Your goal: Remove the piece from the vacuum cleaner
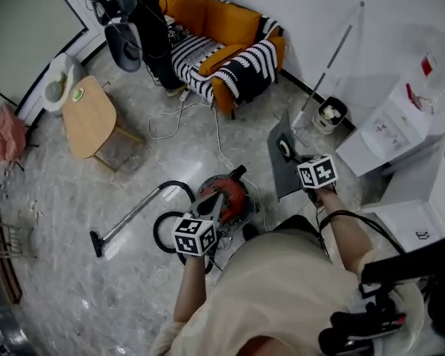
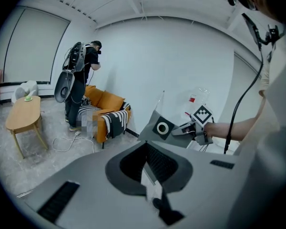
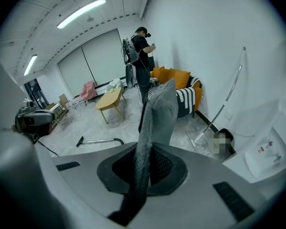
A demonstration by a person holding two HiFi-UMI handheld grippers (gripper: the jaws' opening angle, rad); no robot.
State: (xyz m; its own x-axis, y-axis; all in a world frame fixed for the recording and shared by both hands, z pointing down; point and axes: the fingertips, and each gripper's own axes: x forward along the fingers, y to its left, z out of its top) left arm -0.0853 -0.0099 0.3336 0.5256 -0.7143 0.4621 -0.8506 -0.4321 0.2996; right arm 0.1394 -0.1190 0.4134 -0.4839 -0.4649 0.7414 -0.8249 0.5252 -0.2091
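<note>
The red vacuum cleaner (image 1: 224, 196) sits on the floor in front of me, its black hose (image 1: 167, 188) looping to a wand (image 1: 126, 221). My left gripper (image 1: 216, 209) hovers just above the red body; in the left gripper view its jaws (image 2: 150, 175) stand together with nothing between them. My right gripper (image 1: 294, 157) is shut on the piece, a flat grey dust bag (image 1: 280, 165) with a round collar, lifted clear to the right of the cleaner. The bag (image 3: 157, 118) hangs up out of the right jaws, and the left gripper view shows the bag (image 2: 162, 127) too.
An orange sofa (image 1: 222, 35) with a striped blanket stands at the back, a person (image 1: 144, 21) beside it. A wooden table (image 1: 89, 113) is at the left. A white cable (image 1: 185, 117) lies on the floor. A mop bucket (image 1: 330, 113) and white boxes (image 1: 400, 124) are at the right.
</note>
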